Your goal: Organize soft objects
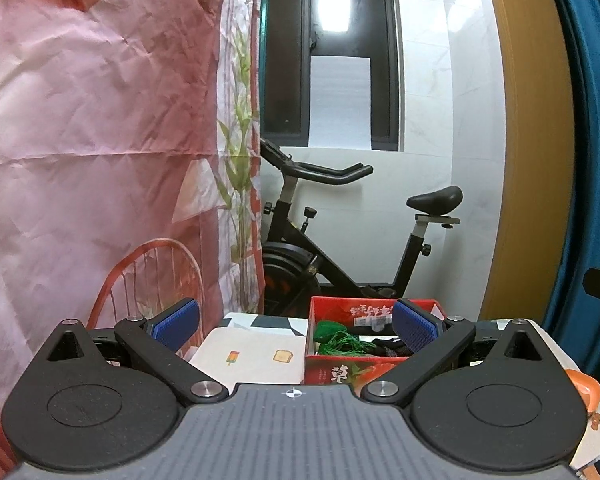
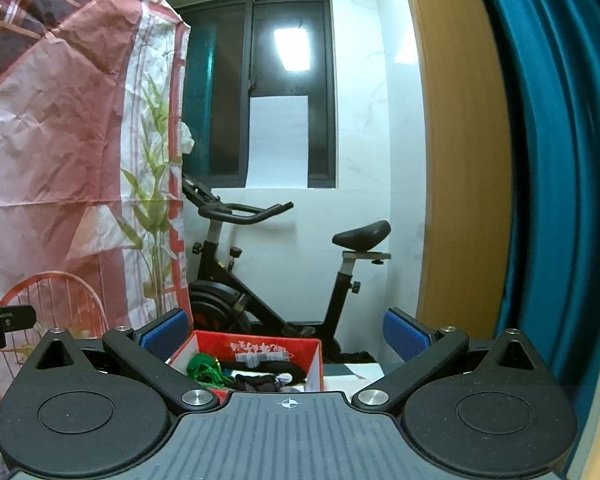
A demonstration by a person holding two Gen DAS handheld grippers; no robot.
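Note:
A red cardboard box (image 1: 340, 372) stands on the table, holding a green tasselled soft thing (image 1: 336, 338) and black fabric (image 1: 384, 349). My left gripper (image 1: 296, 326) is open, its blue pads wide apart, raised in front of the box and holding nothing. In the right wrist view the same red box (image 2: 314, 364) shows the green thing (image 2: 204, 366) and black fabric (image 2: 266, 378) inside. My right gripper (image 2: 286, 334) is open too, held above the box's near side with nothing between its fingers.
A white cloth (image 1: 256, 356) printed with an ice lolly and toast covers the table left of the box. An orange object (image 1: 586, 394) lies at the right edge. Behind stand an exercise bike (image 1: 340, 248), a pink printed backdrop (image 1: 100, 140) and a teal curtain (image 2: 560, 160).

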